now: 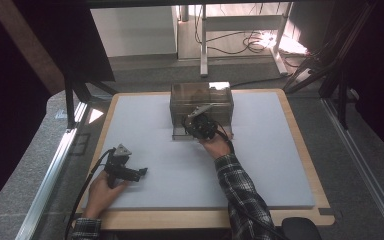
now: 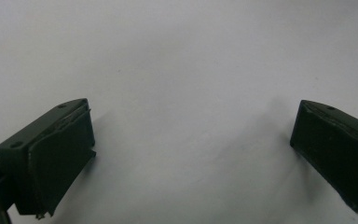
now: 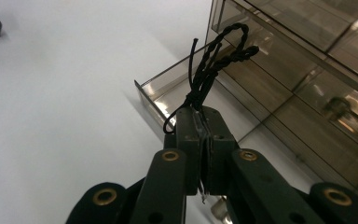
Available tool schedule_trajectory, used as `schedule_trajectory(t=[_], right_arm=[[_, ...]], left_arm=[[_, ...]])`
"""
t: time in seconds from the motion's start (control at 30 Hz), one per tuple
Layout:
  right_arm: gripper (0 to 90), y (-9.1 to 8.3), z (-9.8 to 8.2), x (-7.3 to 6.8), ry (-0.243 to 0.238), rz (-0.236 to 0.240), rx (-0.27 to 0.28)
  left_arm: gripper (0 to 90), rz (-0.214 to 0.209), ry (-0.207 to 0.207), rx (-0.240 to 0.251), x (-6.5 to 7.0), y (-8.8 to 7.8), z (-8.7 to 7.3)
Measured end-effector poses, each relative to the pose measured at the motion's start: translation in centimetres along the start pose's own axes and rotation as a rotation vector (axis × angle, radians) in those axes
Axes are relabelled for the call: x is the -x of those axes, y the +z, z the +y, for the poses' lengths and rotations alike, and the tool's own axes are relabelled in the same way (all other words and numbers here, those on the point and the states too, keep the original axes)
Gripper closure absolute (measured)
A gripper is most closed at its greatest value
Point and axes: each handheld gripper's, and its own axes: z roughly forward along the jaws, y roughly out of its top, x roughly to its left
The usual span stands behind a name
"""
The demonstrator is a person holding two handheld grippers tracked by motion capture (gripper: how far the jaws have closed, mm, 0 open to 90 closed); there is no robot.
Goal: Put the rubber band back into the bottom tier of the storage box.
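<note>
Right gripper (image 3: 204,122) fingers pinching black cord (image 3: 213,56), just over open drawer (image 3: 168,95) of clear box (image 1: 201,97). Left gripper (image 2: 191,154) fingers spread, resting on desk (image 1: 170,165). Step: bringing cord to drawer. Next: lower, let go inside.

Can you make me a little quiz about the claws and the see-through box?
1. True or false: the right claw is shut on a black cord.
2. Which part of the see-through box is pulled out? A the bottom drawer, B the lid, C nothing.
3. Fill in: the left claw is ____ over the white mat.

Key
1. True: the cord sticks out from between its shut tips.
2. A: the drawer juts out beside the cord.
3. Open: nothing lies between its two tips.
</note>
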Motion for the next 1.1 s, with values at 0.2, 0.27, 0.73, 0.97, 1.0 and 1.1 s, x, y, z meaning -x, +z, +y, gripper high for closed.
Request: schedule_trajectory(t=[0.2,0.27,0.73,0.97,1.0,1.1], right_arm=[[85.8,1.1,0.4,0.0,-0.004,-0.005,-0.014],[85.7,1.4,0.4,0.0,-0.003,-0.005,-0.019],[77.4,2.3,0.5,0.1,-0.011,-0.026,-0.032],[72.9,2.1,0.7,0.0,-0.016,-0.032,-0.025],[72.2,2.1,0.7,0.0,-0.016,-0.033,-0.024],[70.6,2.1,0.8,0.0,-0.025,-0.038,-0.026]], left_arm=[[0.0,0.001,0.001,-0.001,0.0,0.0,0.0],[0.0,0.001,0.001,-0.001,0.0,0.0,0.0],[0.0,0.0,0.0,0.0,0.0,0.0,0.0],[0.0,0.001,0.001,-0.001,0.0,0.0,0.0],[0.0,0.001,0.001,-0.001,0.0,0.0,0.0],[0.0,0.001,0.002,-0.001,0.0,0.0,0.0]])
